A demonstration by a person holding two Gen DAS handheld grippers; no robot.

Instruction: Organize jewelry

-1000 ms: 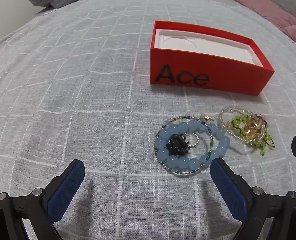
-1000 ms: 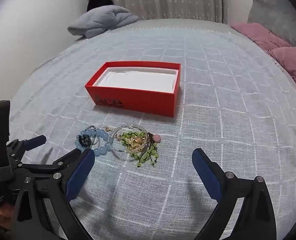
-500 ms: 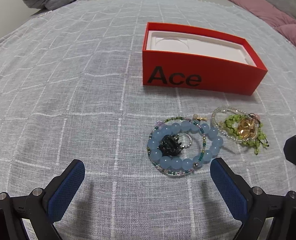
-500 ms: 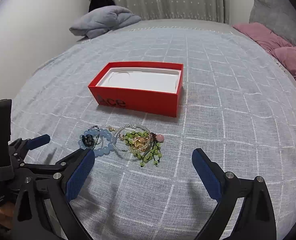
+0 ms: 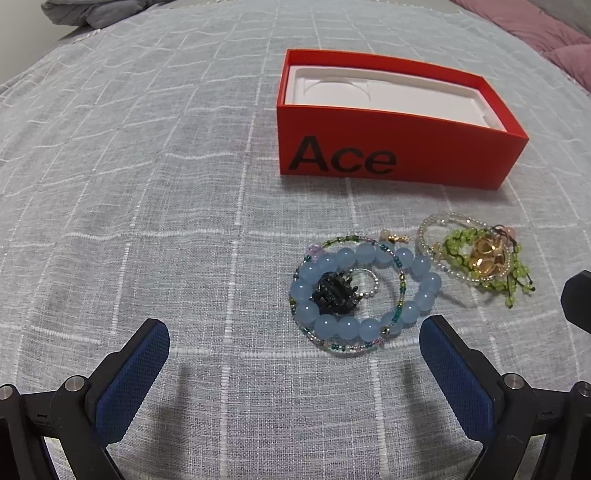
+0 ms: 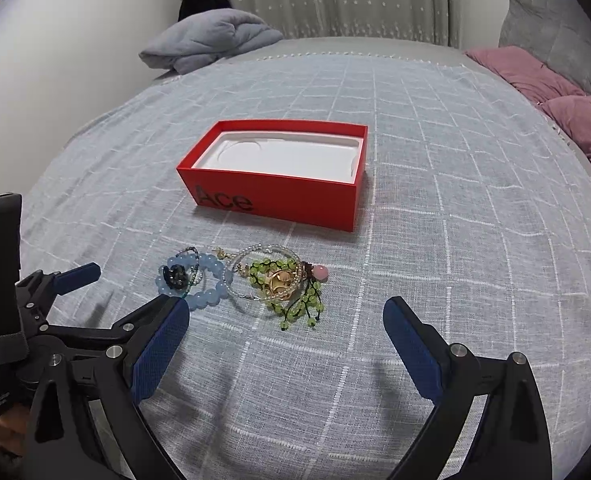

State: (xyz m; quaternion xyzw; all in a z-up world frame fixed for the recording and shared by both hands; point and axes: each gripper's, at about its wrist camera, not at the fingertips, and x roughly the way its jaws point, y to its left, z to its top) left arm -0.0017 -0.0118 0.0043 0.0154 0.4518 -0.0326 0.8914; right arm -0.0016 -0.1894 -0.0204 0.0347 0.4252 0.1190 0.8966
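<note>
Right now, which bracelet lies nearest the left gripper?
The blue bead bracelet, ringed around a black clip; the green one lies farther right of the left gripper.

A loosely woven grey cloth [image 5: 135,184] with raised white threads in a grid covers the surface. The red box [image 5: 399,156] looks like matt card, lined with a smooth white moulded tray [image 5: 387,100]. The blue bead bracelet [image 5: 365,326] is glossy and translucent. A gold piece [image 5: 485,258] shines like polished metal among glassy green beads [image 5: 461,240]. The textured blue gripper pads [image 5: 133,376] sit in matt black plastic.
</note>
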